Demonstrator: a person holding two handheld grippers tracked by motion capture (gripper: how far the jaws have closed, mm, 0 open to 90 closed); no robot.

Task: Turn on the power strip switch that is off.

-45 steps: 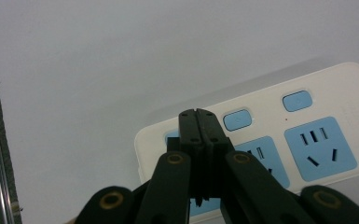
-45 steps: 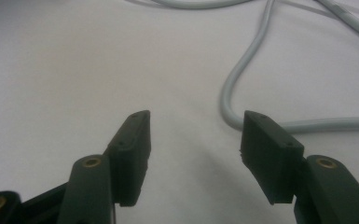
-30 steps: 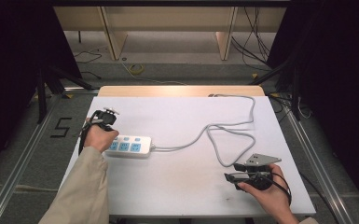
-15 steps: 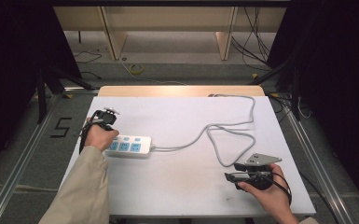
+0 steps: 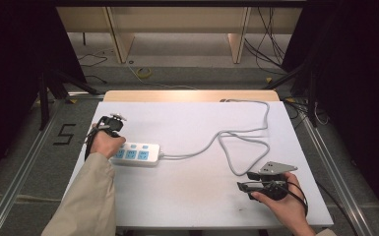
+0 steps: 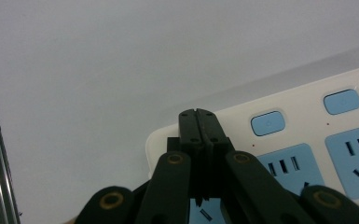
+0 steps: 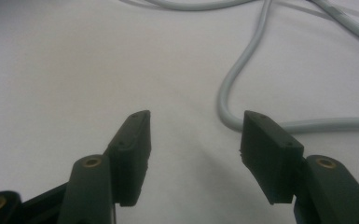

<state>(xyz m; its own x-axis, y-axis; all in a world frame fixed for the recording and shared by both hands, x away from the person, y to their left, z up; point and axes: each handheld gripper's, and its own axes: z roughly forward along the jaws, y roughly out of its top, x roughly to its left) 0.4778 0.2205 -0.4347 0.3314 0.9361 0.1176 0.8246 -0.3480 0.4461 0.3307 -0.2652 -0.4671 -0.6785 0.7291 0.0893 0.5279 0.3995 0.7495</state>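
Now we see the white plastic power strip with blue sockets (image 5: 137, 154) lying at the left middle of the frame on the white worktop (image 5: 192, 196). Our left tongs (image 6: 198, 113) are closed fully, with nothing between them, and their tips rest over the near end of the strip. Our right tongs (image 7: 193, 126) stand wide apart at the lower right, holding nothing, just beside a loop of the grey round cable (image 7: 233, 88).
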